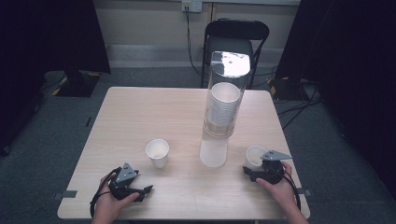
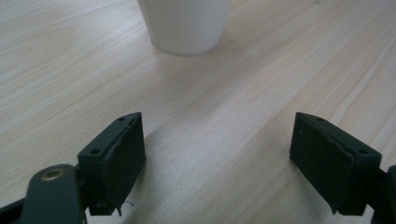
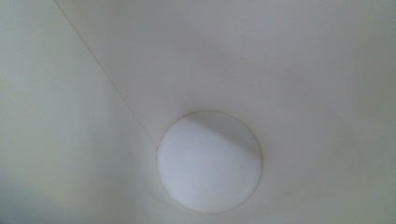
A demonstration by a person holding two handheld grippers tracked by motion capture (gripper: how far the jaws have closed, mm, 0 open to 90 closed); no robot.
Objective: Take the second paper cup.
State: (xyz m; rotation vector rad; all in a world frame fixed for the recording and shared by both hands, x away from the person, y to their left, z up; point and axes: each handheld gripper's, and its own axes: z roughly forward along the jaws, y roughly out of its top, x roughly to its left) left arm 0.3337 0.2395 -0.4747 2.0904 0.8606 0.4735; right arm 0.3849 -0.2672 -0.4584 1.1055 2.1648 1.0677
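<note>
Two white paper cups stand on the light wooden table (image 1: 135,112). The left cup (image 1: 158,152) stands upright ahead of my left gripper (image 1: 144,190), which rests low near the front edge. In the left gripper view that cup's base (image 2: 187,25) is at the top, and the left gripper (image 2: 217,158) is open over bare wood. My right gripper (image 1: 256,169) sits against the near side of the right cup (image 1: 254,156). The right gripper view looks straight into that cup, down to its round bottom (image 3: 209,161). Its jaws are hidden.
A tall clear tube (image 1: 224,107) holding a stack of white cups stands upright between the two cups, right of centre. A black chair (image 1: 236,35) stands behind the table. Dark curtains hang at both sides, and cables lie on the floor at the right.
</note>
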